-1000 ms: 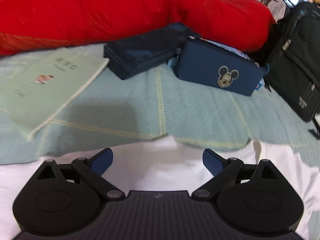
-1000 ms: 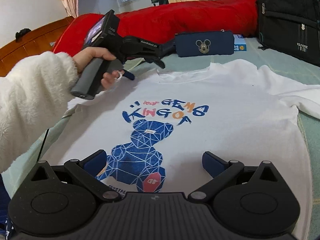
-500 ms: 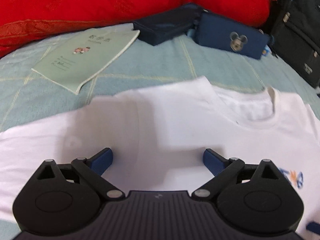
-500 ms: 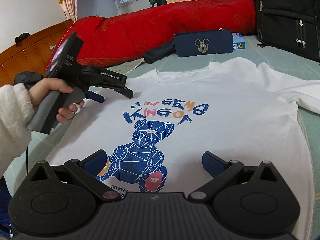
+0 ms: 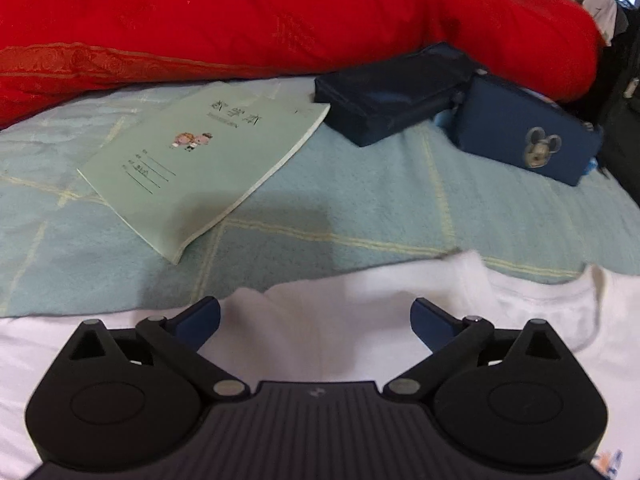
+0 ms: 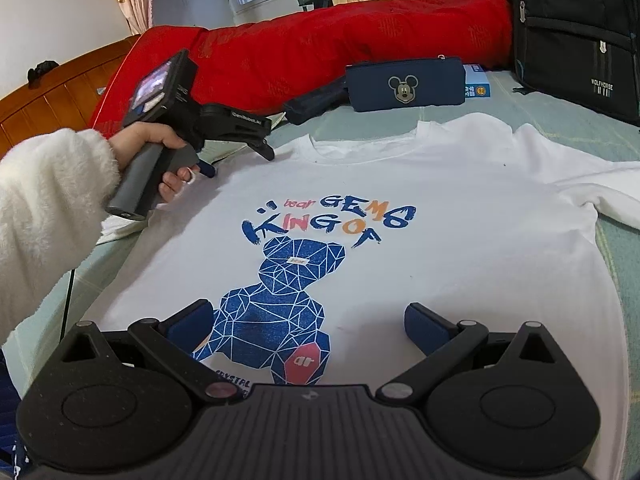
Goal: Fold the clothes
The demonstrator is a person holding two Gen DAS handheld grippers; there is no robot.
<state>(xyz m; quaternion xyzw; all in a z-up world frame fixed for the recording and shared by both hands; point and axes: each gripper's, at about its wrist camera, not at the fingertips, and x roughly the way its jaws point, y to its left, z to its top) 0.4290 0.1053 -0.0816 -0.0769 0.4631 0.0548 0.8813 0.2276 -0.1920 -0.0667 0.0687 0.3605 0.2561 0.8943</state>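
Your white cotton T-shirt with a blue geometric bear print (image 6: pixel 360 216) lies face up and spread flat on the pale green quilted bedspread (image 5: pixel 360 208), its neckline (image 5: pixel 548 296) toward the red padded quilt (image 5: pixel 280 16). The sleeve on your right side (image 6: pixel 600 188) spreads out toward the edge of the view.

Your left gripper (image 5: pixel 316 320) is released, blue-padded fingers (image 5: pixel 198 322) wide apart with nothing between them. It hovers over the shirt's shoulder on your left, just beside the collar. In the right wrist view your left hand (image 6: pixel 160 160), in a fluffy white sleeve (image 6: pixel 52 208), grips the grey handle, and the gripper's black tip sits over the shoulder seam near the neckline; whether it touches the cloth cannot be told.

Your right gripper (image 6: pixel 306 328) is likewise released, jaws spread, empty, positioned above the lower part of the bear print near the hem.

Beyond the shirt, apart from it: a pale green paper exercise book (image 5: pixel 200 168) flat on the bedspread, a dark navy fabric pouch (image 5: pixel 392 92) touching its far corner, and a blue pencil case with a cartoon mouse badge (image 6: pixel 404 86) beside that pouch. A black fabric backpack (image 6: pixel 576 32) stands at the far right, against the red quilt
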